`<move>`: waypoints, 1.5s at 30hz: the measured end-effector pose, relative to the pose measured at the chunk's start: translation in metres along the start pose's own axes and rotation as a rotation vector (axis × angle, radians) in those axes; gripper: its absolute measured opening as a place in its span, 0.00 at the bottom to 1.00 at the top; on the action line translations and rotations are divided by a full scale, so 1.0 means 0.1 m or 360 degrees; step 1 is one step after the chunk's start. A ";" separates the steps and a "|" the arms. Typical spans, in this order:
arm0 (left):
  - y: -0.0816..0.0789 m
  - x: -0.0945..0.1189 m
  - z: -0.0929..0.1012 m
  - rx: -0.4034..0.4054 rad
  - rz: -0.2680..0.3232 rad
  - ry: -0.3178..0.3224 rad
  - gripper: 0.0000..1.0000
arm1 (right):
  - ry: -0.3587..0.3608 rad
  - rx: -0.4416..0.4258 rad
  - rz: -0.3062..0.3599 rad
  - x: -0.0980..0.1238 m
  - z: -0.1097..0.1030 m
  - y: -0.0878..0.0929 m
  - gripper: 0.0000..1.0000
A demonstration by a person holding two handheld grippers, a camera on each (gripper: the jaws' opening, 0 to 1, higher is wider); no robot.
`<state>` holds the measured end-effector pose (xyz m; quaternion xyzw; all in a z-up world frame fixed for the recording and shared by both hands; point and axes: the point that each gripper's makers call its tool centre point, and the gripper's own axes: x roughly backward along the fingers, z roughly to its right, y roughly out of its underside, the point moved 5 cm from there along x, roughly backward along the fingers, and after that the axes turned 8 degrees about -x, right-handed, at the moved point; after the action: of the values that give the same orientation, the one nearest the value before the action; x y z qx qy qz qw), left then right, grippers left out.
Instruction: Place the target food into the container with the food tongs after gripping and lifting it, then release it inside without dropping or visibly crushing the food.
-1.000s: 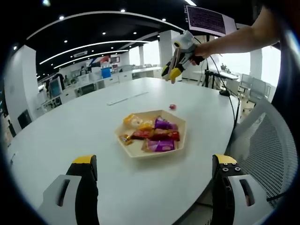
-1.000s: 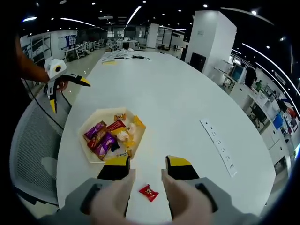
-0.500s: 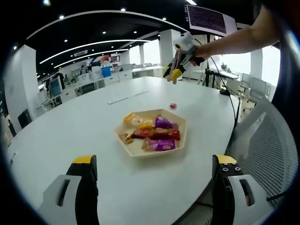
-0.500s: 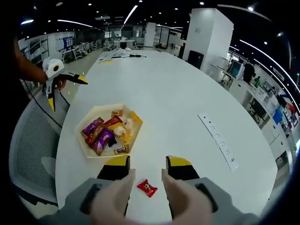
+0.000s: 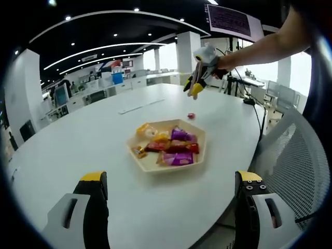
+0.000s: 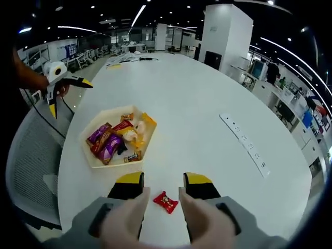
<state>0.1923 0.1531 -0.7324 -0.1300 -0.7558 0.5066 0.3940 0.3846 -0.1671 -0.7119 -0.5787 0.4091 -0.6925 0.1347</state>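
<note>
A large white oval tabletop (image 6: 197, 104) carries everything here; it stands in a wide office hall with ceiling lights. In the left gripper view a grey mesh chair (image 5: 290, 150) stands beside the edge of the tabletop, and in the right gripper view the chair is on the left side.

On the tabletop rests a cream hexagonal tray (image 6: 96, 161), the container. It holds several wrapped snacks (image 6: 111, 142): purple, red, orange and yellow packets, lying close together and partly over each other. In the left gripper view the tray (image 5: 199, 150) is near the middle of the picture, well apart from that gripper's own jaws.

A long white power strip (image 6: 244, 145) lies flat on the tabletop, well apart from the tray.

The left gripper (image 5: 168, 202) has its yellow-tipped jaws released and wide apart, with nothing between them; in the right gripper view it (image 6: 65, 91) is held in a hand (image 6: 33, 83) above the chair side of the tabletop, jaws spread.

The right gripper (image 6: 162, 184) has its jaws parted a little, one tip on each side of the candy, not pressing it as far as I can see. In the left gripper view it (image 5: 195, 85) hangs above the far part of the tabletop.

The target food is a small red wrapped candy (image 6: 166, 201). It lies on the tabletop between the right jaws, outside the tray and near it. In the left gripper view the candy (image 5: 191, 116) is just behind the tray.
</note>
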 end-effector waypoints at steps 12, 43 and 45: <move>0.03 0.00 0.00 0.0001 -0.0020 0.0005 0.99 | -0.0004 -0.0005 -0.0057 -0.15 0.04 0.27 0.29; 0.08 -0.02 -0.01 0.0041 -0.0064 0.0000 0.99 | -0.0059 0.0258 -0.0188 -0.53 0.10 0.51 0.27; 0.08 -0.02 -0.01 0.0040 -0.0066 0.0001 0.99 | -0.0064 0.0288 -0.0241 -0.57 0.08 0.55 0.26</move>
<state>0.1926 0.1559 -0.7397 -0.1097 -0.7518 0.5077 0.4063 0.3928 -0.1677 -0.7909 -0.6070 0.2974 -0.7231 0.1420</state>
